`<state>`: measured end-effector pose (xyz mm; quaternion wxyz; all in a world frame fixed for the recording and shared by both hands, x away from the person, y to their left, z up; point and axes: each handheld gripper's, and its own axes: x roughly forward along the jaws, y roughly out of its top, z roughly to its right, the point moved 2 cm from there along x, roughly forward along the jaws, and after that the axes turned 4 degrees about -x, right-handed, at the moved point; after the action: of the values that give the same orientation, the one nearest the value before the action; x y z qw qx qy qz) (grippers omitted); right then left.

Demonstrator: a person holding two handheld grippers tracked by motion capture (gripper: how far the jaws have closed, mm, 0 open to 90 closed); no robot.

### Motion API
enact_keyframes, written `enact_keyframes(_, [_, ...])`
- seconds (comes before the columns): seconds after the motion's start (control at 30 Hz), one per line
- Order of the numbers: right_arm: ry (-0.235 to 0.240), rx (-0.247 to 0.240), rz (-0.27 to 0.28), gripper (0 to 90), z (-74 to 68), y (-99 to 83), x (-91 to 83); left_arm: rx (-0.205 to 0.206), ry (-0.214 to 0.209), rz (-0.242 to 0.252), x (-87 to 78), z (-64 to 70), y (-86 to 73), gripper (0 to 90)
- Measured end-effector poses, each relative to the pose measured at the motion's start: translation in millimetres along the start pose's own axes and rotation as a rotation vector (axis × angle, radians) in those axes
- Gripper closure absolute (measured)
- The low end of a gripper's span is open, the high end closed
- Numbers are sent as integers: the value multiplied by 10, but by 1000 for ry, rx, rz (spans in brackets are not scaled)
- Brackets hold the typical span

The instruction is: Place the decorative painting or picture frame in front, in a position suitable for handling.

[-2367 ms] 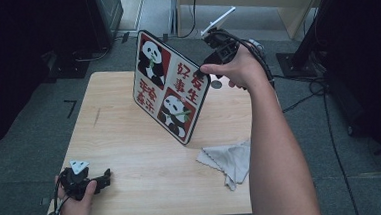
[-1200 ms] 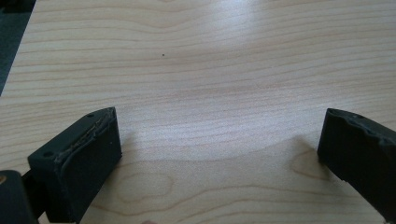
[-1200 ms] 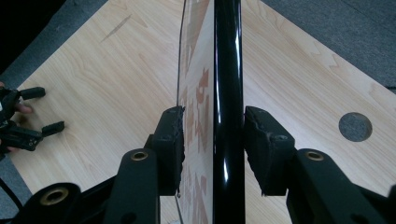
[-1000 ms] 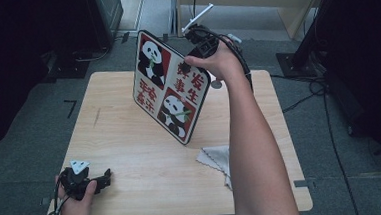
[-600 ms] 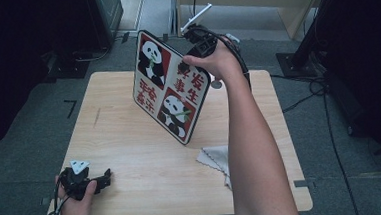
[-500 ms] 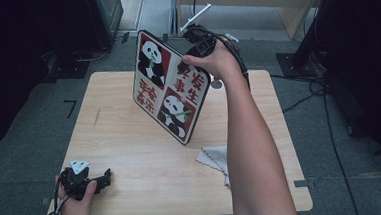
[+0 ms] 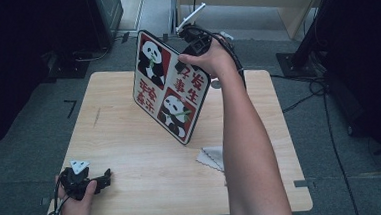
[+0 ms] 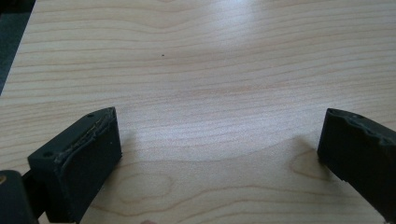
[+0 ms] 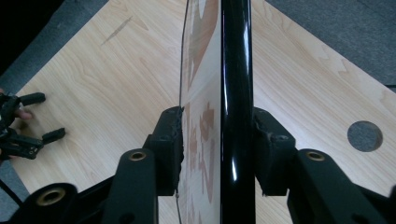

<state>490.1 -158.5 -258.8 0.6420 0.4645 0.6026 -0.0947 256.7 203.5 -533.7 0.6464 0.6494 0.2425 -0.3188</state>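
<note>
At the lower left of the high view the left gripper rests on the desk near its front corner, held in the person's hand, well apart from everything else. The left gripper view looks along its jaws, which stand wide apart over bare wood with nothing between them.

Toward the middle of the frame stands the board, a panel printed with two pandas and red characters. It is tilted, its lower corner down near the desk at the centre and its upper edge raised toward the top of the frame. Whether that corner actually touches the wood I cannot tell.

Just right of the board's upper edge, the right gripper clamps it. The right gripper view shows this edge-on: the board runs up the middle of the frame, dark and glossy, with the jaws pressed against its two faces and a thin clear sheet on its printed side.

At the lower right of the board, a grey cloth lies flat on the desk, partly hidden by the right forearm.

By my reading, the board is gripped and tipped up, so the lifting is done; the wiping, if that is the aim, has not begun, since the cloth lies untouched and the left gripper is idle.
</note>
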Motion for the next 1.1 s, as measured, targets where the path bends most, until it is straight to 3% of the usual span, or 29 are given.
enact_keyframes(0.13, [11, 19, 6, 636, 2, 19, 22, 2, 0, 0, 0, -1, 1, 0])
enact_keyframes(0.37, [-6, -3, -28, 676, -15, 49, 125, 3, -1, 0, 1, 0, 1, 0])
enact_keyframes(0.43, [-25, -8, -26, 753, -10, 58, 135, 2, -1, 0, 1, 0, 1, 0])
enact_keyframes(0.5, [-20, 0, -24, 763, -7, 59, 133, 2, -1, 0, 2, 0, 2, 0])
enact_keyframes(0.53, [-6, 11, -19, 776, -2, 57, 130, 2, -1, -1, 3, 2, 3, 0])
enact_keyframes(0.57, [46, 47, -2, 812, 16, 50, 122, 1, -2, 0, 5, 6, 4, 0])
enact_keyframes(0.63, [74, 63, 4, 815, 20, 42, 120, 1, -2, 0, 6, 7, 5, 0])
enact_keyframes(0.87, [62, 59, 12, 819, -54, 72, 103, 1, -2, 0, 6, 7, 5, 0])
enact_keyframes(1.1, [50, 73, -6, 820, -138, 133, -80, 2, -3, 0, 9, 9, 8, 0])
